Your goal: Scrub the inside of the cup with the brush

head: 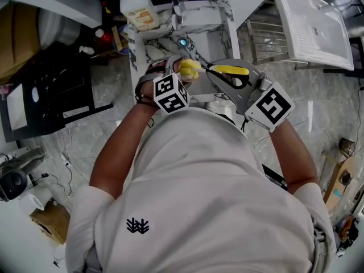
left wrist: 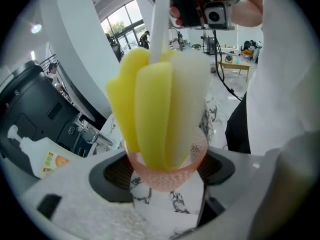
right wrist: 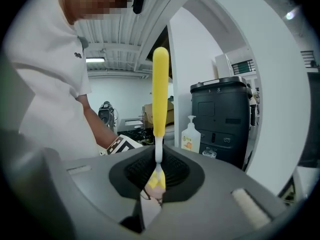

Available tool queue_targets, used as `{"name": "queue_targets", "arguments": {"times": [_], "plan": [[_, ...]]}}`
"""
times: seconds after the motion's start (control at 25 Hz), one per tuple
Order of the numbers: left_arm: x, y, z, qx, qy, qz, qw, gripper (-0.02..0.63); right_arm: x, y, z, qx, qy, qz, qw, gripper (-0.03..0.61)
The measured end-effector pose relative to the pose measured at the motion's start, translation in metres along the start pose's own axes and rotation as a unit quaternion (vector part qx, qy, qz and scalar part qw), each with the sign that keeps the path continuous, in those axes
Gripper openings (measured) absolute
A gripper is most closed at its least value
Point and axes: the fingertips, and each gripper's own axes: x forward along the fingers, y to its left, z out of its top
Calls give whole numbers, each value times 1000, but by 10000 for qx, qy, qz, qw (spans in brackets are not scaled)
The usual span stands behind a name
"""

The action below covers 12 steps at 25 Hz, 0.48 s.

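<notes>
In the left gripper view a pink see-through cup (left wrist: 150, 180) lies on its side between the dark pads (left wrist: 112, 173) of my left gripper (left wrist: 166, 171), which is shut on it. The brush's yellow and white sponge head (left wrist: 160, 114) fills the cup's mouth. Its white shaft (left wrist: 161, 19) runs up toward my right gripper (right wrist: 158, 173), which is shut on that thin shaft (right wrist: 158, 154). The yellow handle (right wrist: 160, 89) sticks out behind the jaws. In the head view both grippers meet over the counter, with the sponge head (head: 189, 69) at the left gripper (head: 181, 73) and the handle (head: 230, 70) in the right gripper (head: 227, 79).
A marble counter with a sink (head: 202, 24) lies just ahead, with a soap bottle (head: 139, 10) at its far left. A white panel (head: 315, 27) leans at the upper right. A black bin (right wrist: 222, 119) and a pump bottle (right wrist: 190, 134) stand beyond the right gripper.
</notes>
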Motion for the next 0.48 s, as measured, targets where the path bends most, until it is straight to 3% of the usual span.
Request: {"name": "queue_targets", "arguments": {"times": [0.2,0.48], "plan": [[-7,8,7,-370,-267,47,9989,377,-4,-6,-8,41,72,-98,9999,41],[-13,8,24,-348,-453,89,9983,377,19,1,-24,-364,256,-100,9990,41]]}}
